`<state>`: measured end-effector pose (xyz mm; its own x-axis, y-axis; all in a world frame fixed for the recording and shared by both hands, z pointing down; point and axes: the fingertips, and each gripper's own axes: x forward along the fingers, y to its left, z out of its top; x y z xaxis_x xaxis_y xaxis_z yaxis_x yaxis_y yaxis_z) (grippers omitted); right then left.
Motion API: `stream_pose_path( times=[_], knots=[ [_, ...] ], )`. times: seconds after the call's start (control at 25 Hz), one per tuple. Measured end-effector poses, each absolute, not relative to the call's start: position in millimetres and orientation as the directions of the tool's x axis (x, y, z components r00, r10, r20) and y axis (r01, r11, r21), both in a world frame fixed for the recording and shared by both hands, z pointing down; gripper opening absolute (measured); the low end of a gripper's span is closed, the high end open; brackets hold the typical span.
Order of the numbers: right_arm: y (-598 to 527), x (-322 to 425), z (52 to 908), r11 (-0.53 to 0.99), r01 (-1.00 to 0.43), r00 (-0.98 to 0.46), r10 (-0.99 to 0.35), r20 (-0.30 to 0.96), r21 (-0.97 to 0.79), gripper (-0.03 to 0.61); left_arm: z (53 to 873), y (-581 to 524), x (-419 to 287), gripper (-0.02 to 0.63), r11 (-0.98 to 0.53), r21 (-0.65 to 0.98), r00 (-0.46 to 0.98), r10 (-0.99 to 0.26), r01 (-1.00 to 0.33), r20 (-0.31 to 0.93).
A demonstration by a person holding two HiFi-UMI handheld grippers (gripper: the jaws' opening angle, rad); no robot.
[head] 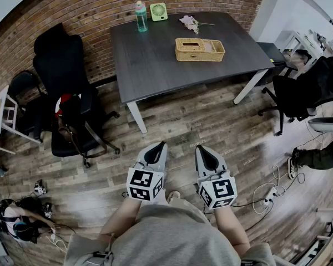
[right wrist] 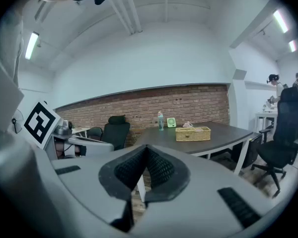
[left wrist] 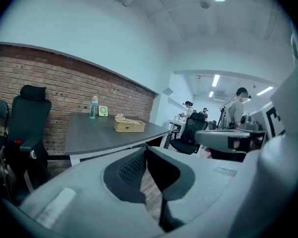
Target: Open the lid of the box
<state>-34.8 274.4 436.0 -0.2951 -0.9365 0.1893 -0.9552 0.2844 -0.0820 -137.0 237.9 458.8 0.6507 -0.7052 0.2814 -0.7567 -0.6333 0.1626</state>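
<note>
A woven wicker box (head: 200, 49) with a lid lies on the dark grey table (head: 155, 65), toward its far right part. The same box (left wrist: 129, 125) shows small in the left gripper view and the box (right wrist: 192, 133) in the right gripper view. My left gripper (head: 157, 147) and right gripper (head: 202, 149) hang side by side low over the wooden floor, well short of the table. Both are shut with nothing between the jaws. The left gripper (left wrist: 146, 150) and right gripper (right wrist: 147, 149) point toward the table.
A teal bottle (head: 141, 16), a small green fan (head: 159, 11) and a pink flower (head: 188, 22) stand at the table's far edge. Black office chairs (head: 66, 93) crowd the left; another chair (head: 308, 90) is at right. Cables (head: 269, 190) lie on the floor. People stand far off.
</note>
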Motion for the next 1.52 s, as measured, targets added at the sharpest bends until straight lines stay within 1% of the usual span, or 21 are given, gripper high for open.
stream_pose_path(
  times=[0.32, 0.56, 0.96, 1.0, 1.04, 1.08, 1.16, 1.24, 1.4, 1.44, 1.52],
  knots=[
    [334.2, -18.1, 429.1, 0.257, -0.961, -0.270, -0.950, 0.155, -0.100, 0.000, 445.9, 291.5, -128.0, 0.017, -0.630, 0.181, 0.655, -0.717, -0.755, 0.240],
    [348.8, -15.4, 425.9, 0.257, -0.962, -0.269, -0.952, 0.145, -0.095, 0.000, 433.5, 305.0, -123.3, 0.017, -0.637, 0.167, 0.658, -0.724, -0.753, 0.206],
    [360.2, -10.6, 432.2, 0.234, -0.966, -0.250, -0.954, 0.168, -0.108, 0.003, 432.3, 318.7, -127.4, 0.021, -0.630, 0.151, 0.647, -0.733, -0.762, 0.210],
    [359.8, -11.6, 432.8, 0.235, -0.966, -0.251, -0.953, 0.170, -0.109, 0.009, 433.0, 319.3, -127.4, 0.033, -0.634, 0.147, 0.651, -0.729, -0.759, 0.213],
    [359.1, -12.8, 433.3, 0.238, -0.965, -0.254, -0.952, 0.172, -0.111, 0.035, 433.8, 319.7, -127.6, 0.056, -0.639, 0.144, 0.654, -0.725, -0.756, 0.216],
    [358.3, -13.7, 433.8, 0.240, -0.964, -0.257, -0.950, 0.175, -0.112, 0.041, 434.4, 319.7, -127.6, 0.072, -0.641, 0.143, 0.656, -0.723, -0.754, 0.218],
    [357.0, -13.5, 434.6, 0.242, -0.964, -0.259, -0.949, 0.181, -0.112, 0.050, 435.2, 318.8, -126.6, 0.087, -0.643, 0.144, 0.657, -0.721, -0.753, 0.220],
    [355.5, -11.5, 436.2, 0.242, -0.963, -0.260, -0.948, 0.185, -0.116, 0.076, 435.2, 316.5, -124.5, 0.103, -0.644, 0.142, 0.658, -0.720, -0.752, 0.218],
    [348.3, -4.0, 440.3, 0.244, -0.960, -0.268, -0.945, 0.188, -0.139, 0.104, 436.0, 308.2, -117.3, 0.138, -0.653, 0.130, 0.664, -0.716, -0.746, 0.217],
    [345.5, -1.5, 441.3, 0.246, -0.959, -0.270, -0.944, 0.188, -0.143, 0.125, 436.9, 305.1, -115.0, 0.145, -0.655, 0.129, 0.665, -0.714, -0.745, 0.219],
    [338.5, 4.2, 443.8, 0.249, -0.957, -0.275, -0.943, 0.189, -0.151, 0.144, 439.3, 297.5, -109.9, 0.158, -0.656, 0.130, 0.667, -0.711, -0.743, 0.223]
  ],
)
